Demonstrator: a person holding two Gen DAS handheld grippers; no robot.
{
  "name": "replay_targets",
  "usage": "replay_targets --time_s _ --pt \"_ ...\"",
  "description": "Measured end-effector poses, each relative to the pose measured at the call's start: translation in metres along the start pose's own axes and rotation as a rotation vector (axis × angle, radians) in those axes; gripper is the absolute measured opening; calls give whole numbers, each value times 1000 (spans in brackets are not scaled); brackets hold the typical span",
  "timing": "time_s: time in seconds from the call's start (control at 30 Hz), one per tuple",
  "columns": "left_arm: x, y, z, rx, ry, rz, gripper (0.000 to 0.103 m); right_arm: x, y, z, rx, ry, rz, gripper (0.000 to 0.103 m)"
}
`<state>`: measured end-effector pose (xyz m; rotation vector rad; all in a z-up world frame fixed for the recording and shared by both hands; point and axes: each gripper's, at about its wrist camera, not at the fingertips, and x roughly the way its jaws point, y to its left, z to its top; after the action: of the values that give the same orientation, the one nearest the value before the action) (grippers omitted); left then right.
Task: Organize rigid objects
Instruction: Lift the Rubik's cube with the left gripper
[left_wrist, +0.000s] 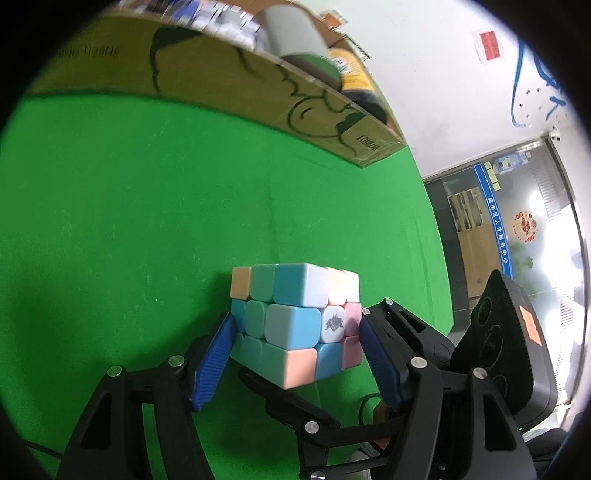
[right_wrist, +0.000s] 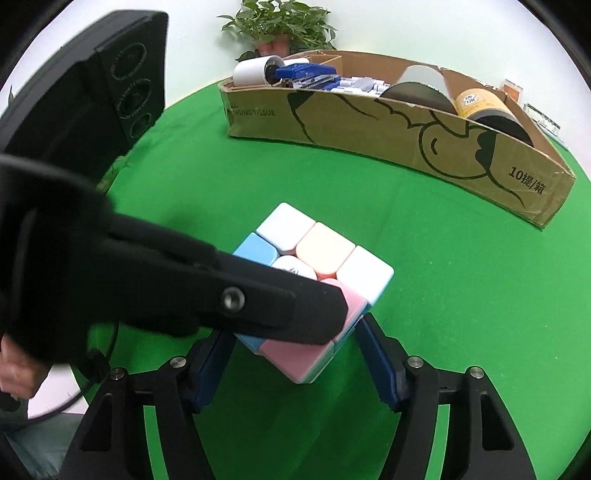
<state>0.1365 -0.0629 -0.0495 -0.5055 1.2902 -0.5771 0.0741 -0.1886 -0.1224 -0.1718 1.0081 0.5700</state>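
A pastel puzzle cube (left_wrist: 295, 321) is held above the green table (left_wrist: 110, 221). My left gripper (left_wrist: 295, 354) has its blue pads (left_wrist: 218, 358) against the cube's two sides. In the right wrist view the same cube (right_wrist: 317, 266) sits between my right gripper's (right_wrist: 295, 354) blue fingers (right_wrist: 380, 365), which also close against it. The left gripper's black finger (right_wrist: 240, 299) crosses over the cube from the left there. The right gripper's body (left_wrist: 506, 343) shows at the right of the left wrist view.
A long open cardboard box (right_wrist: 406, 125) stands at the back of the table, holding a white roll (right_wrist: 253, 72), a blue stapler (right_wrist: 306, 74), a grey cylinder (right_wrist: 421, 90) and a yellow can (right_wrist: 487, 107). A potted plant (right_wrist: 280, 26) stands behind it.
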Motion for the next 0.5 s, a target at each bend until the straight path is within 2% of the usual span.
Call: replay_targets --time_s 0.37,0.5 --pt "-33 -35 15 96 -125 30 68 -48 1 19 -49 -119 -26 65" --pt "-47 -45 32 124 -162 28 68 -67 -2 32 -82 -153 -32 65"
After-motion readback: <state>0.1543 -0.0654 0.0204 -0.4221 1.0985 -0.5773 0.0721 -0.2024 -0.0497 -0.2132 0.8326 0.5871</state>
